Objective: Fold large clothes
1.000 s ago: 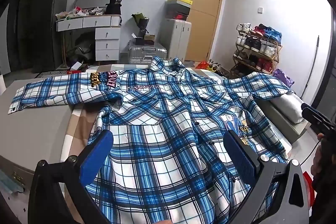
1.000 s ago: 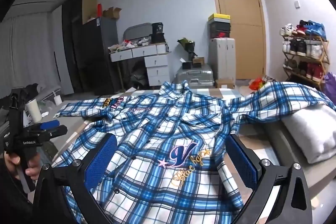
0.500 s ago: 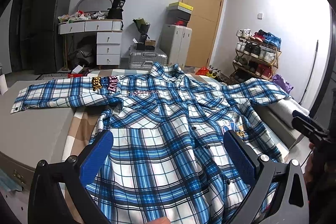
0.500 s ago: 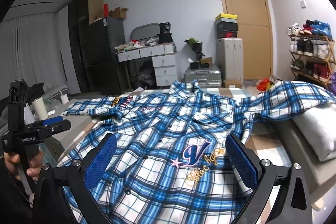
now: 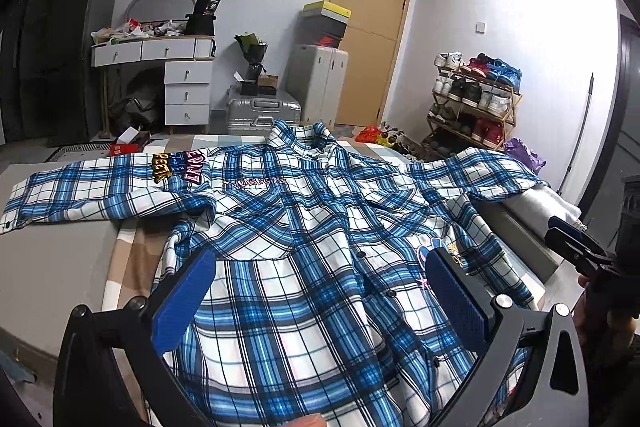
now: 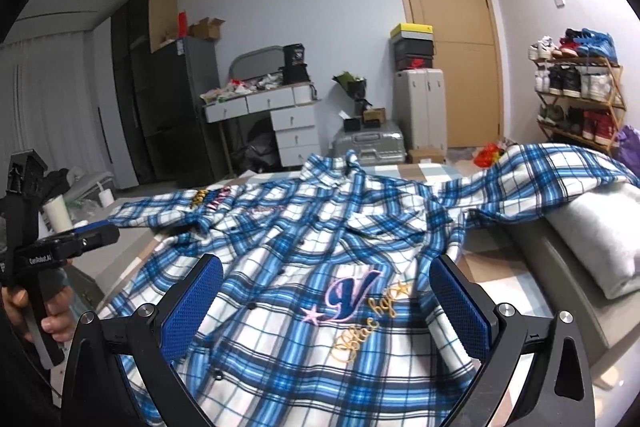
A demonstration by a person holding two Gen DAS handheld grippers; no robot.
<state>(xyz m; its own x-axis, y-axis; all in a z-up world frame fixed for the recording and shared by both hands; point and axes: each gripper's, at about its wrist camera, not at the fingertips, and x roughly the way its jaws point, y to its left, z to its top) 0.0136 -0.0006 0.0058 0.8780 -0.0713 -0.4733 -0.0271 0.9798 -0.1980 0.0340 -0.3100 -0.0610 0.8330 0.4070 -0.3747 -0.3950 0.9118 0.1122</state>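
A large blue and white plaid shirt (image 5: 312, 235) lies spread face up on the bed, collar at the far end, both sleeves stretched out sideways. Its left sleeve (image 5: 92, 195) carries sewn patches; its right sleeve (image 6: 560, 171) drapes over a grey pillow. A "V" emblem (image 6: 352, 293) sits on the chest. My left gripper (image 5: 320, 297) hovers open above the shirt's lower half, holding nothing. My right gripper (image 6: 326, 301) also hangs open above the hem side, nothing between its blue pads. Each gripper shows at the edge of the other's view.
The bed (image 5: 60, 259) has a grey cover on its left part. A grey pillow (image 6: 592, 239) lies at the right. Beyond the bed stand a white drawer desk (image 5: 176, 83), a silver suitcase (image 5: 262, 111), a shoe rack (image 5: 472, 103) and a wooden door (image 5: 372, 27).
Both grippers have lifted and pulled back a little from the shirt, so more of the room shows. The shirt lies as before and both grippers stay open.
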